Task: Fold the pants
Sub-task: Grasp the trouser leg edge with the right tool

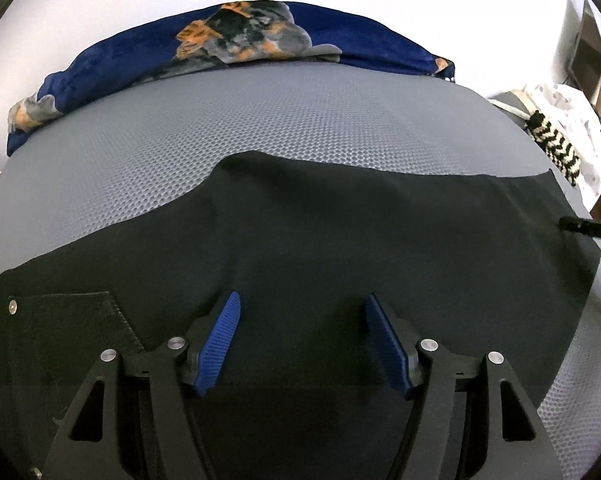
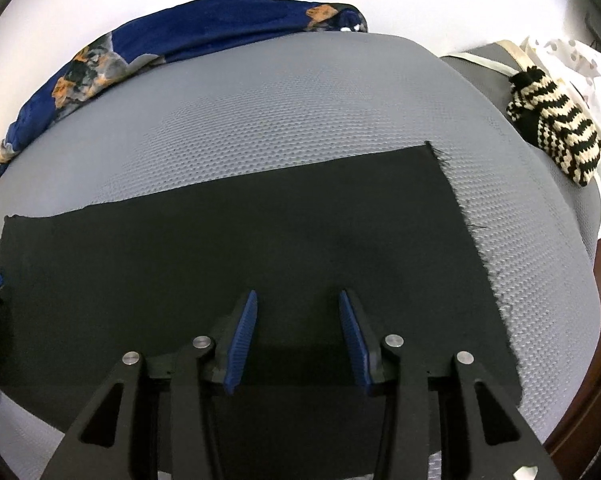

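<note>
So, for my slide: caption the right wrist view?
Right tool open over black pants, near their frayed hem.

A home bedroom: grey mattress (image 1: pixel 260 128) with a rumpled blue blanket (image 1: pixel 140 56).

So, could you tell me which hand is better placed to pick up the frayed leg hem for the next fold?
The right. Its gripper hovers open over the black pants near the frayed hem, while the left gripper sits open at the pocket end, far from it.
</note>
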`<control>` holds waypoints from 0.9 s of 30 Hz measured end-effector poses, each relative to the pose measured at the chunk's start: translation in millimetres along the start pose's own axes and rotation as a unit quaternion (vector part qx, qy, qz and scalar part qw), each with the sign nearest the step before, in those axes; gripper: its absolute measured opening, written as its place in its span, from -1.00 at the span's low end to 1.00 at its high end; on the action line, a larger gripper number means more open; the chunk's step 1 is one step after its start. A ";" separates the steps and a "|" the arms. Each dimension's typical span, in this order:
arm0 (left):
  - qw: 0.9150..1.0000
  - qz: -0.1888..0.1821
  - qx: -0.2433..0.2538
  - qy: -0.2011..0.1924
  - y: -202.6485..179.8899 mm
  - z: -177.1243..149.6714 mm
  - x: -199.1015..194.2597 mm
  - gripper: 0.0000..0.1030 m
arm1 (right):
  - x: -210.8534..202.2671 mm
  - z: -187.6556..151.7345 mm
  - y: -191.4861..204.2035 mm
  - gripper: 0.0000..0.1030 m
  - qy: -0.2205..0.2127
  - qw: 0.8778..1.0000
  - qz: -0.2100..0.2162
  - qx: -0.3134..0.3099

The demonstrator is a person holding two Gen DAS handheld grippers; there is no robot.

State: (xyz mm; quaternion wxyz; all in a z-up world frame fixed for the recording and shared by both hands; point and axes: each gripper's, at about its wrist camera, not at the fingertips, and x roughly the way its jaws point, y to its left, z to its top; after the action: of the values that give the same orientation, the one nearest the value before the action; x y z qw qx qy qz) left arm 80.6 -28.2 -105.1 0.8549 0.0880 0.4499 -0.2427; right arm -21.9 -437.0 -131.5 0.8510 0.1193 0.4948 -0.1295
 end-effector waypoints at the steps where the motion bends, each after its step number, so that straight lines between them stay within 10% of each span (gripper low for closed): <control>1: 1.000 0.006 0.002 0.002 -1.7 0.8 -0.8 0.29 | -1.3 2.0 -5.0 -0.18 0.004 1.000 0.010 0.002; 8: 1.000 0.026 -0.005 0.013 -12.6 6.6 -6.6 0.35 | -18.9 22.4 -62.5 -0.18 0.013 0.990 0.124 0.062; 27: 0.999 -0.009 0.002 0.034 -67.9 23.1 -0.6 0.35 | 6.5 26.6 -183.0 -0.34 0.071 0.962 0.222 0.143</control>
State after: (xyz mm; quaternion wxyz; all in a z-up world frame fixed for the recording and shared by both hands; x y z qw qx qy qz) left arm 63.5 -95.4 -86.6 0.8364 0.0941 0.4793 -0.2486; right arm -59.1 -618.1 -138.0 0.7948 0.3557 0.4917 0.0025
